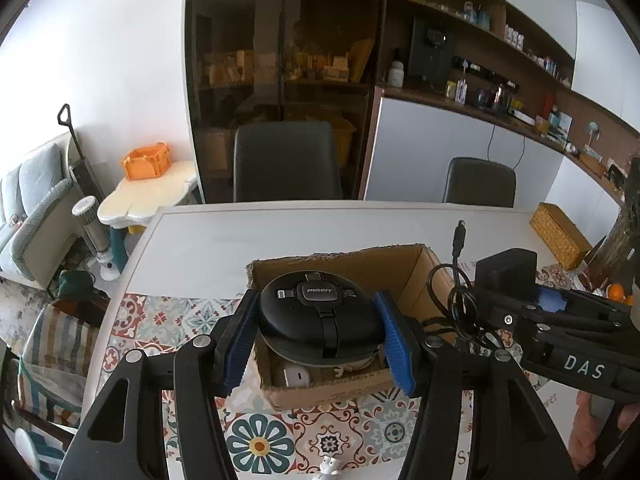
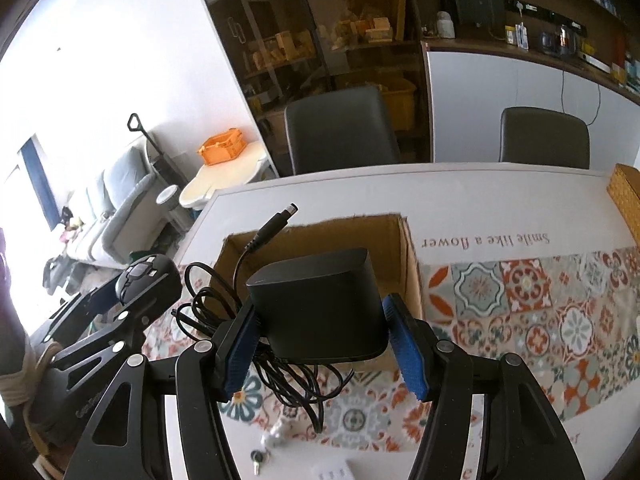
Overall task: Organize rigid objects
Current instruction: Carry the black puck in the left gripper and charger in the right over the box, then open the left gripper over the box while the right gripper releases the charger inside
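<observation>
Left wrist view, cardboard box (image 1: 360, 268), white item (image 1: 297, 376) inside

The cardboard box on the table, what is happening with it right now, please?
A person is packing things into the box with two handheld grippers. The left gripper holds a round black charger just above the box, where a small white item already lies. The right gripper holds a black power adapter in front of the box, its cable hanging loose over the patterned mat.

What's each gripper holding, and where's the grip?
Left gripper: round Pisen charger, by its opposite side edges. Right gripper: black power adapter, by its two sides.
</observation>
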### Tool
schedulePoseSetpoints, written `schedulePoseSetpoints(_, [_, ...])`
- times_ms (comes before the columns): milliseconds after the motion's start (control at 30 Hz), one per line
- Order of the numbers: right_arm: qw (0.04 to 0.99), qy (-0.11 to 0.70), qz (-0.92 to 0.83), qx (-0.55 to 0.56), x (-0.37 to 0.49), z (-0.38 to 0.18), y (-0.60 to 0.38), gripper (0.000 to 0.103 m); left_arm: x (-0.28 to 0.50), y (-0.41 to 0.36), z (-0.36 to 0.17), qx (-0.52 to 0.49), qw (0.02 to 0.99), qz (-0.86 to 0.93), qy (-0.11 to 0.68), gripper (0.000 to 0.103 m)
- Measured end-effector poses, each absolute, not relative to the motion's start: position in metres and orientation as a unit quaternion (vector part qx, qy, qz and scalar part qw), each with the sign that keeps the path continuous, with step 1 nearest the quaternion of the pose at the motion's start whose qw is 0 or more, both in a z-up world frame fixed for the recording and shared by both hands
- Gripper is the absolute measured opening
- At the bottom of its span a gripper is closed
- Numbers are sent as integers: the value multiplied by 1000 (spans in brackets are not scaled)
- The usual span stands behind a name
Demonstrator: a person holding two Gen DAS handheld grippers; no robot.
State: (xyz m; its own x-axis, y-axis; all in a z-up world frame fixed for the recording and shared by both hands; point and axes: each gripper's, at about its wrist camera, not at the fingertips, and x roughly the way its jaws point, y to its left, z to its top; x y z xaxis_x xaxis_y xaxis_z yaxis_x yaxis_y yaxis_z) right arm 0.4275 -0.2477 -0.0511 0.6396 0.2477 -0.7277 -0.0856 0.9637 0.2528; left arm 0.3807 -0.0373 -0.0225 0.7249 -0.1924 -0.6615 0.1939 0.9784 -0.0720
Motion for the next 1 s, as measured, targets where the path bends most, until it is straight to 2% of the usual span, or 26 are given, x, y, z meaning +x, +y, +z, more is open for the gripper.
schedulePoseSetpoints(400, [891, 438, 80, 93, 474, -65, -247, 61, 427, -50, -49, 15, 902, -112, 418, 57])
schedulePoseSetpoints(600, [883, 455, 75, 91, 490, -80, -246, 61, 433, -48, -52, 16, 901, -100, 421, 58])
schedulePoseSetpoints(633, [881, 459, 75, 92, 493, -82, -245, 61, 433, -47, -51, 18, 902, -95, 421, 60])
schedulePoseSetpoints(767, [878, 463, 80, 91, 497, -84, -240, 61, 431, -36, -48, 22, 908, -46, 415, 85])
schedulePoseSetpoints(867, [876, 465, 88, 88, 501, -87, -236, 61, 427, -23, -45, 26, 912, 8, 409, 93])
schedulePoseSetpoints(1000, [869, 474, 107, 87, 509, -90, -225, 62, 422, -1, -44, 5, 912, 39, 409, 95])
